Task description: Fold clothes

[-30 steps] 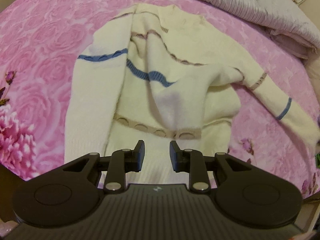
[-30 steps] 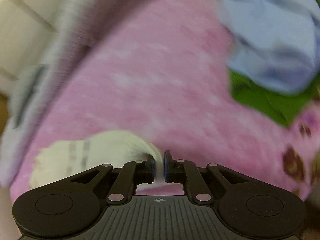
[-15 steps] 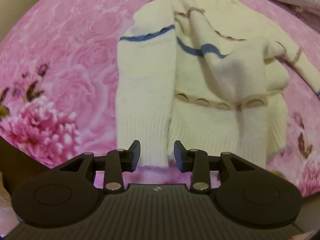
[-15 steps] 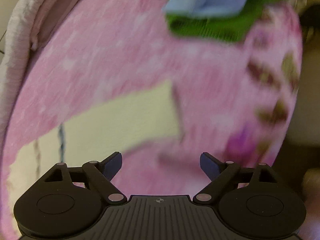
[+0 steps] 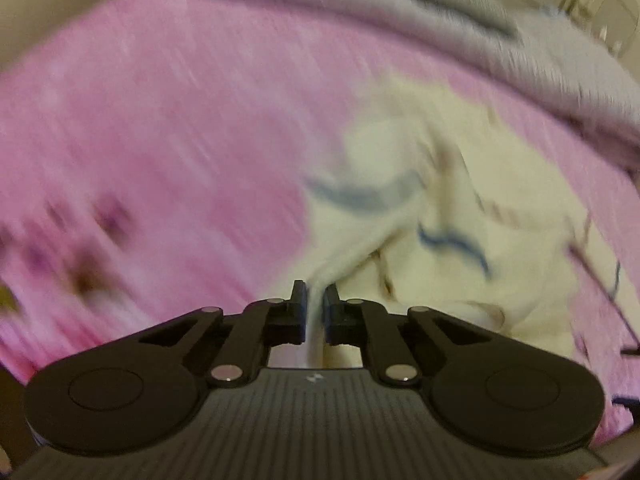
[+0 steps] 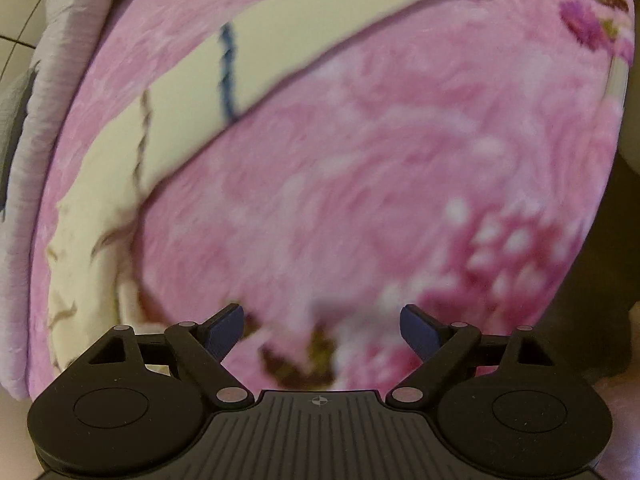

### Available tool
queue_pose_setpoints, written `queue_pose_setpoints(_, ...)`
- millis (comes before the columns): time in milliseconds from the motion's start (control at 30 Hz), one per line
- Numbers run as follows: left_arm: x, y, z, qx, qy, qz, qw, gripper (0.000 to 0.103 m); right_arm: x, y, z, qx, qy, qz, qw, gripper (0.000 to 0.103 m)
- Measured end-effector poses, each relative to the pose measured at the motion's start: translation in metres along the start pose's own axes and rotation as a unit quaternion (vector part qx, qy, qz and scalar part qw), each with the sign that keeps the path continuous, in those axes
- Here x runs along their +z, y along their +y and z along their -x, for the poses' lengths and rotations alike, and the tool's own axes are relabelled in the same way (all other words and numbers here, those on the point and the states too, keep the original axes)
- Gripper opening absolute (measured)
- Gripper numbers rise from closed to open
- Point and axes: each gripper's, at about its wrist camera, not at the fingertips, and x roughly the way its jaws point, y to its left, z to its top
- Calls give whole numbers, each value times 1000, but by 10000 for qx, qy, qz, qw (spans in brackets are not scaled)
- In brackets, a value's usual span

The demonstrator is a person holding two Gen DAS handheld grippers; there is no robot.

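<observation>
A cream knitted sweater [image 5: 436, 216] with blue and brown stripes lies bunched on the pink floral bedspread [image 5: 160, 140], right of centre in the blurred left wrist view. My left gripper [image 5: 316, 300] is shut on a pinched fold of its edge, and the cloth rises into the jaws. In the right wrist view one sleeve [image 6: 248, 68] of the sweater stretches flat across the bedspread [image 6: 360, 160] toward the upper right. My right gripper [image 6: 322, 322] is open with only bedspread between its fingers, well below the sleeve.
A grey-lilac quilt [image 5: 460, 28] is heaped along the far side of the bed and shows again as the quilt edge [image 6: 44, 120] at the left. The bed's edge falls away into a dark gap [image 6: 600, 300] at the right.
My left gripper has shut on the sweater's edge and pulled it up, bunching the body. My right gripper let go of the sleeve cuff, opened wide and swung away over the bedspread.
</observation>
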Motion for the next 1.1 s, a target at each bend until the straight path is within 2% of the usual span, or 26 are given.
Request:
queue_pose_setpoints(67,43,46,23,258,-435,-86,9987,3,-17,16,-1,91,-27,13,10000,88)
queue_pose_setpoints(100,64,68,31,248,-522,-62,9983,3,-25,23,-2,132,-49,19,9999,88)
queue_pose_setpoints(200,108,118,43,556,-812,-183,9950,3,-49,46,-10,240,-62,71,9997,88)
queue_pose_setpoints(300,130,156,30,781,-816,-113,9935,5,-68,61,-19,278,3,173,9995,88)
queue_pose_setpoints(367,133,178,-2,880,-356,46,9955,14,-80,67,-23,266,47,252,9993,88)
queue_pose_setpoints(467,121,194,-45,1201,221,258,9922,15,-94,68,-28,207,151,337,9991,88)
queue_pose_setpoints(533,102,190,-60,1166,593,402,9906,15,-99,65,-28,203,168,340,9991,88)
queue_pose_setpoints(633,63,168,-54,384,929,775,9919,17,-104,57,-27,334,212,269,9989,88)
queue_pose_setpoints(667,47,157,-50,-76,1083,874,9902,20,-105,55,-27,391,230,231,9987,88)
queue_pose_setpoints(733,19,132,-47,-843,1384,996,9817,24,-109,48,-27,559,282,128,9980,88)
queue_pose_setpoints(833,-14,96,-56,-1549,1612,1265,9665,26,-116,39,-32,857,369,85,9956,88)
queue_pose_setpoints(867,-20,89,-60,-1609,1638,1377,9635,26,-118,38,-33,932,361,146,9949,86)
queue_pose_setpoints(933,-26,84,-71,-1640,1652,1618,9590,26,-121,36,-37,1051,348,285,9934,74)
queue_pose_setpoints(1067,-29,80,-86,-1646,1592,1711,9583,28,-122,38,-38,1107,310,703,9909,72)
queue_pose_setpoints(1100,-32,80,-89,-1690,1645,1785,9552,28,-120,40,-34,1109,295,826,9900,72)
